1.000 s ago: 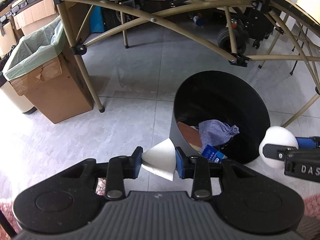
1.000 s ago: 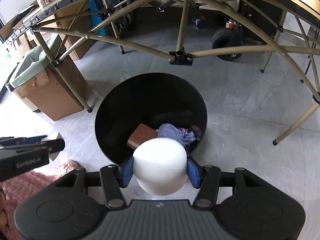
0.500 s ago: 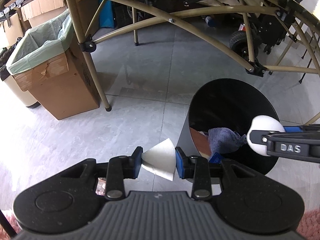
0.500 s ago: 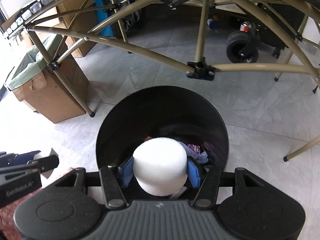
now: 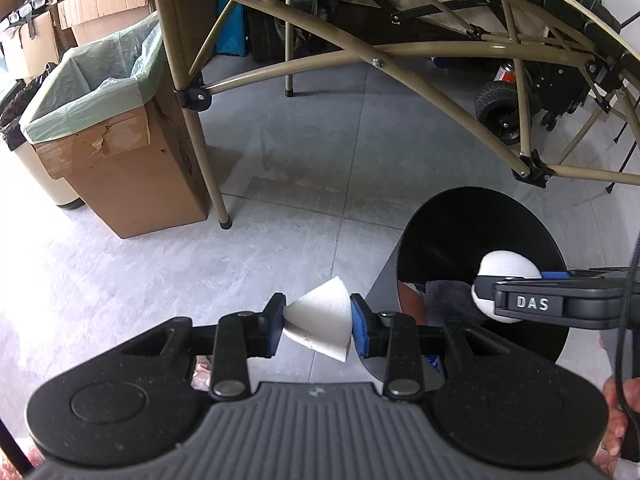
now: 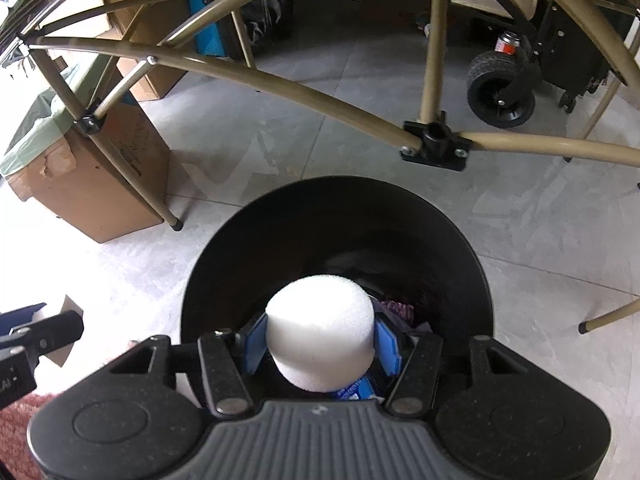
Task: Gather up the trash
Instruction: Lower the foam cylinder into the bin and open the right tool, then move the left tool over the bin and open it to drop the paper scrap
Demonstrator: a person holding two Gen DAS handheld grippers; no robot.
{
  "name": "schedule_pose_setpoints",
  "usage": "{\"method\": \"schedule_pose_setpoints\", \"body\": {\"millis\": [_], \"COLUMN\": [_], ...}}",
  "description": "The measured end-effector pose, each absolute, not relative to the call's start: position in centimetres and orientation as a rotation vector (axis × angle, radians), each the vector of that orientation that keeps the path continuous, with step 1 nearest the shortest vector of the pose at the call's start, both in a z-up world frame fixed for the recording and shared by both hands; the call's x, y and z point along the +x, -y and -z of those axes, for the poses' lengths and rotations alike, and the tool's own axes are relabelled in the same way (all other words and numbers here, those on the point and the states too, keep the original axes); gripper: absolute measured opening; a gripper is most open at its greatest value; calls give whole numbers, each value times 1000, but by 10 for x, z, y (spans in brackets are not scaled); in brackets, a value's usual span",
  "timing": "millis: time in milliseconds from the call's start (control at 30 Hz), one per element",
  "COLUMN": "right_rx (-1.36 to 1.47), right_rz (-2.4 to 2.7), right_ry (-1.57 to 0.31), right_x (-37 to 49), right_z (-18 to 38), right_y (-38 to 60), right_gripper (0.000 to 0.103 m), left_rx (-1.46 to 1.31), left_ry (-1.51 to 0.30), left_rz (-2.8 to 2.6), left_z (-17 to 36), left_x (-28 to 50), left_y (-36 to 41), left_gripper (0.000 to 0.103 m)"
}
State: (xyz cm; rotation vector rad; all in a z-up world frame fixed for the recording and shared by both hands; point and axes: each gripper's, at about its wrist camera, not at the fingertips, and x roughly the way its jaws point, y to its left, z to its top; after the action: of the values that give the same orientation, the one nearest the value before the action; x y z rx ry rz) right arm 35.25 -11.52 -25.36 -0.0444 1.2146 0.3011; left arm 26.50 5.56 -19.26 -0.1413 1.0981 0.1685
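Observation:
My left gripper [image 5: 318, 326] is shut on a folded white paper piece [image 5: 320, 322] and holds it over the grey floor, just left of the round black trash bin [image 5: 452, 224]. My right gripper [image 6: 320, 342] is shut on a white foam ball [image 6: 320, 330] and holds it over the bin's open mouth [image 6: 336, 216]. The ball also shows in the left wrist view [image 5: 504, 270], above the bin's right side. Inside the bin lie a grey-blue cloth [image 5: 444, 298], a brown piece and a blue packet [image 6: 354, 392].
A cardboard box lined with a green bag [image 5: 104, 128] stands at the left. Tan folding table legs [image 5: 200, 136] and cross bars [image 6: 312, 92] span the floor beyond the bin. A black wheeled cart [image 6: 504, 84] stands far right. A pink rug [image 6: 20, 428] lies at bottom left.
The right gripper has carried the foam ball forward, from the bin's near rim to over its mouth. The left gripper has risen and drawn back a little, still holding the paper.

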Motion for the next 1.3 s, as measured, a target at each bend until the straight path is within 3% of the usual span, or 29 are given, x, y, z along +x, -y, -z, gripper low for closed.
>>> {"method": "schedule_pose_setpoints", "body": {"millis": [67,133,200,300,1300], "right_rx": [-53,-66,-69,-68,-43], "right_rz": [-299,-296,-295,-287,-210], "right_ry": [-1219,-1212,-1206,-1192,-1138], "right_x": [352,352,353,352,337], "right_z": [255,255,253,249,211], "right_y": [112,111,111,112,171], "right_gripper": [57,64,96,102,103], "left_rx": [-147,-148,-147,-149,-125], "left_ry": [-1102,-1100,-1095,-1094,-1110], "left_rz": [-163,-158,-153,-156,-97], "left_z": [193,192,191,192,193], "left_x": [265,264,263,263,278], "left_y": [-56,-57,-56,-56,-19], "left_gripper": [35,35,35,35,35]}}
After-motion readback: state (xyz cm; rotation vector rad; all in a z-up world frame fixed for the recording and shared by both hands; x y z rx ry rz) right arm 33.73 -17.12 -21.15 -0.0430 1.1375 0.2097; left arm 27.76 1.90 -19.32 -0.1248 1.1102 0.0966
